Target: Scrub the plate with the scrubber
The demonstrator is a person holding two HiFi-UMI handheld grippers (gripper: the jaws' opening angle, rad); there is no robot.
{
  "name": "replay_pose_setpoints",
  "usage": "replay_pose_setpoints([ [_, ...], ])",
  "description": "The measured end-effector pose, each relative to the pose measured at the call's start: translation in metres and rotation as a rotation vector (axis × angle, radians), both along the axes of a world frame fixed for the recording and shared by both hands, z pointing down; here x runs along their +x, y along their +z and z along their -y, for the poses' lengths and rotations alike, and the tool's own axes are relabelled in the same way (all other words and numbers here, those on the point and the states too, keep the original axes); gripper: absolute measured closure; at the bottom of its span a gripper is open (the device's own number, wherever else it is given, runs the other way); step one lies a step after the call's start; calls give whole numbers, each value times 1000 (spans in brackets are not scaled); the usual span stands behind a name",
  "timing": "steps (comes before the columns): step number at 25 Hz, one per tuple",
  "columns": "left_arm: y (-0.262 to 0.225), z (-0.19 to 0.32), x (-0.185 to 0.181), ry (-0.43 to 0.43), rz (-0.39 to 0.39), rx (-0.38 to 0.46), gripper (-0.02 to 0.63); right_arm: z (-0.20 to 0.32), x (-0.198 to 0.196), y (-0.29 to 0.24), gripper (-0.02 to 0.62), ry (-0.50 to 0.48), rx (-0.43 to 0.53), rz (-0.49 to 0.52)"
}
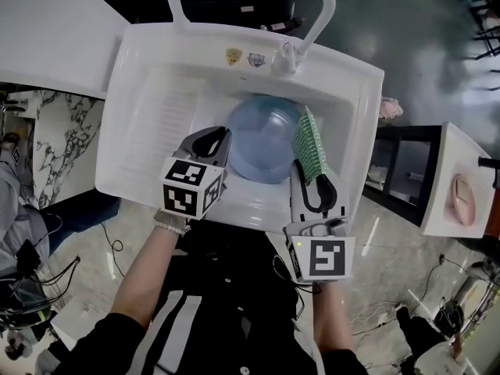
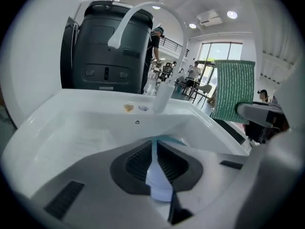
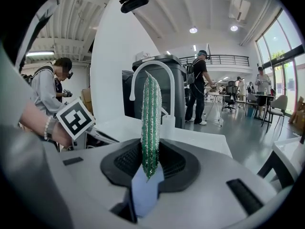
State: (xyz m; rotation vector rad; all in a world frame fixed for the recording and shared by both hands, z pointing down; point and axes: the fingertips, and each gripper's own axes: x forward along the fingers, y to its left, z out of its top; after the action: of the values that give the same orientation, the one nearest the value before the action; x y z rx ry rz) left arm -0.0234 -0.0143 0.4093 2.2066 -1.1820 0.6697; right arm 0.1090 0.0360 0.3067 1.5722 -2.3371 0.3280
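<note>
A light blue plate [image 1: 264, 139] lies in the white sink [image 1: 156, 123]. My left gripper [image 1: 221, 145] is at the plate's left rim. In the left gripper view the thin rim [image 2: 154, 149] runs edge-on between the pads, which are closed on it. My right gripper [image 1: 310, 180] is shut on a green scrubber [image 1: 309, 143], which stands on edge just right of the plate, above the sink's right side. In the right gripper view the scrubber [image 3: 151, 123] rises upright from the jaws. The scrubber [image 2: 233, 89] also hangs at the right of the left gripper view.
A white arched faucet [image 1: 316, 14] stands at the sink's back edge, with a dark bin [image 2: 105, 51] behind it. A white counter [image 1: 47, 30] lies to the left and a black shelf [image 1: 406, 170] to the right. Cables [image 1: 23, 287] trail on the floor.
</note>
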Motion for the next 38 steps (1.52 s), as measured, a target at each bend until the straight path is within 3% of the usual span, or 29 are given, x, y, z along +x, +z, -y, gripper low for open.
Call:
replay_pose_setpoints([
  [6,57,0,-1,10,74,-166,518,4,-5,23,503,-8,-40,-5],
  [12,98,5,-3,-17,120,-263,474,9,-6,36,503,0,-60,4],
  [23,148,10,-15,-131,116,-433,471,17,-13,65,503,-28,-110,-23],
  [38,173,6,-12,-161,108,-519,471,21,-6,84,503,-5,-141,-33],
])
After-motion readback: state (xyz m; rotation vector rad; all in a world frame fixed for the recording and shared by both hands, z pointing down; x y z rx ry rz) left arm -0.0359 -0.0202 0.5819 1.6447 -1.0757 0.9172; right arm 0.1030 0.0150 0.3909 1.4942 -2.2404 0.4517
